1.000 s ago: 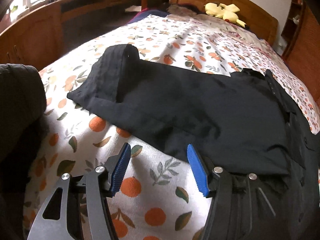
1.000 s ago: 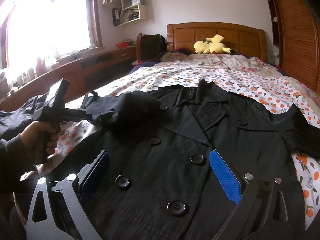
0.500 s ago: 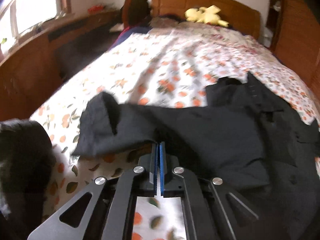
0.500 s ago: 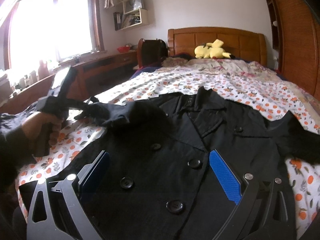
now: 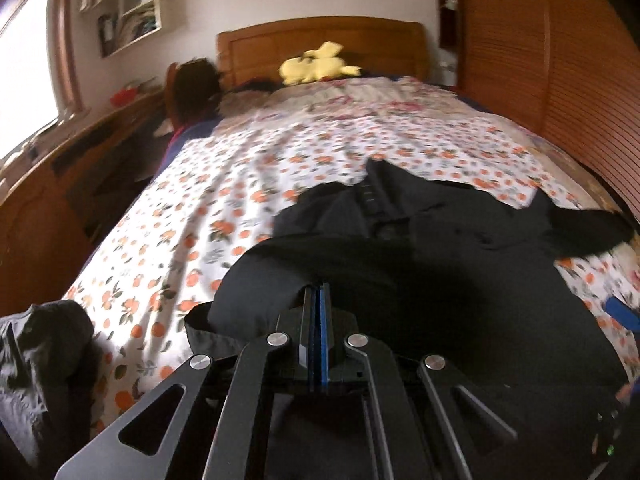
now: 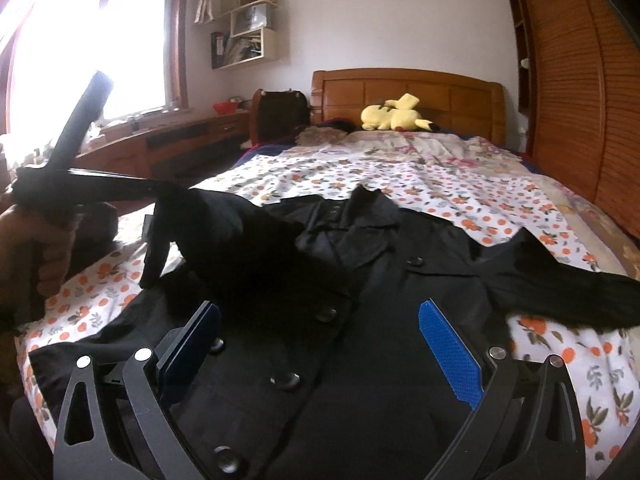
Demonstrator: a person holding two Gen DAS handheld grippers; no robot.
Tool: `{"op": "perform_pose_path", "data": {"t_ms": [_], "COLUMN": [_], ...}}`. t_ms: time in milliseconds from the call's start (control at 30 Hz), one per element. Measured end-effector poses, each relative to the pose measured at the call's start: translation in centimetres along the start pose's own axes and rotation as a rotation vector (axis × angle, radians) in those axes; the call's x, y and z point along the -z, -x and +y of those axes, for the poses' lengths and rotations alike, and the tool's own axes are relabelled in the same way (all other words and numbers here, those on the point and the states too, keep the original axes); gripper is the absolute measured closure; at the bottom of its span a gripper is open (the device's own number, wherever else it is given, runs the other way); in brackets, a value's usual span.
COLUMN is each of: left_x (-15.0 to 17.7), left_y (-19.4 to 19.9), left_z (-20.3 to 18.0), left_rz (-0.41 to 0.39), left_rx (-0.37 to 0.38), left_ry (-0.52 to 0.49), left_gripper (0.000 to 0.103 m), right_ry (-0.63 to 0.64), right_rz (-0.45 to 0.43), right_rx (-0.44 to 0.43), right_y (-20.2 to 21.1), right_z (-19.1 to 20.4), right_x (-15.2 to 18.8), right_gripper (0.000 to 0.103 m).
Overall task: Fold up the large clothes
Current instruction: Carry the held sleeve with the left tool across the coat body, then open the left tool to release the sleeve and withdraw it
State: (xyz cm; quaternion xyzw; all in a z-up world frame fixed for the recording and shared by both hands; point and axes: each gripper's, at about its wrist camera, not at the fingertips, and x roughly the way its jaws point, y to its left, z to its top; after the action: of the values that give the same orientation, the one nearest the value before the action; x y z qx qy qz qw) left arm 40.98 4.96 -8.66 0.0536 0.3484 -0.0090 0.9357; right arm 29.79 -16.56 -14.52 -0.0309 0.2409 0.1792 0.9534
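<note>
A large black double-breasted coat (image 6: 384, 300) lies face up on the bed, collar toward the headboard. My left gripper (image 5: 317, 300) is shut on the coat's left sleeve (image 5: 280, 280) and holds it lifted over the coat's body. In the right wrist view the left gripper (image 6: 152, 192) shows at the left with the sleeve (image 6: 224, 224) hanging from it. My right gripper (image 6: 320, 348) is open and empty, low over the coat's buttoned front. The coat's other sleeve (image 6: 560, 280) lies spread out to the right.
The bed (image 6: 440, 184) has a white cover with orange print and a wooden headboard (image 6: 408, 92). A yellow plush toy (image 6: 394, 114) lies by the pillows. A wooden desk (image 6: 180, 140) runs along the left under the window. Another dark garment (image 5: 36, 360) lies at the left bed edge.
My left gripper closed on the sleeve, then lifted it and carried it right, over the coat's body. My right gripper stayed open above the coat front.
</note>
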Motion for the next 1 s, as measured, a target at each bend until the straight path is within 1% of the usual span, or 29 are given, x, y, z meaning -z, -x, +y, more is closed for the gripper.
{"op": "perform_pose_path", "data": {"t_ms": [167,267,367,433,633,667,700,733,767,867,1000], "left_x": [1.4,2.6,3.9,4.8,7.5,8.1,8.5,8.7,9.0,10.0,11.0], "left_y": [1.6,2.0,2.0,1.7,1.8,2.1,2.4,2.7,3.1,4.1,5.2], "left_z": [-3.8,-5.1,-5.8,-5.9,-5.9,-6.0,-5.9,-5.8,-5.7,-5.2,-3.7], "left_rz": [-0.017,-0.012,-0.008,0.000,0.015,0.012,0.005,-0.003,-0.013,-0.035,-0.051], "left_rx": [0.028,0.055,0.082,0.101,0.120,0.125,0.129,0.131,0.133,0.129,0.136], "left_ry": [-0.071,-0.076,-0.072,-0.068,-0.059,-0.060,-0.056,-0.052,-0.049,-0.038,0.003], "left_gripper": [0.102,0.102,0.102,0.099,0.098,0.094,0.082,0.075,0.065,0.061,0.044], "right_ry": [-0.015,-0.023,-0.027,-0.023,-0.014,-0.015,-0.014,-0.013,-0.013,-0.014,-0.005], "right_rz": [0.002,0.000,0.000,0.005,0.022,0.024,0.026,0.028,0.029,0.032,0.035], "right_rx": [0.021,0.026,0.029,0.032,0.027,0.026,0.026,0.026,0.025,0.014,-0.005], "right_y": [0.4,0.6,0.5,0.2,-0.6,-0.7,-0.8,-1.0,-1.2,-1.6,-2.2], "right_z": [-1.3,-1.8,-2.0,-1.9,-1.6,-1.5,-1.4,-1.3,-1.2,-0.8,0.0], "right_x": [0.1,0.1,0.0,0.1,0.2,0.2,0.2,0.2,0.2,0.1,0.0], "right_gripper": [0.006,0.006,0.006,0.006,0.006,0.006,0.007,0.007,0.007,0.007,0.007]}}
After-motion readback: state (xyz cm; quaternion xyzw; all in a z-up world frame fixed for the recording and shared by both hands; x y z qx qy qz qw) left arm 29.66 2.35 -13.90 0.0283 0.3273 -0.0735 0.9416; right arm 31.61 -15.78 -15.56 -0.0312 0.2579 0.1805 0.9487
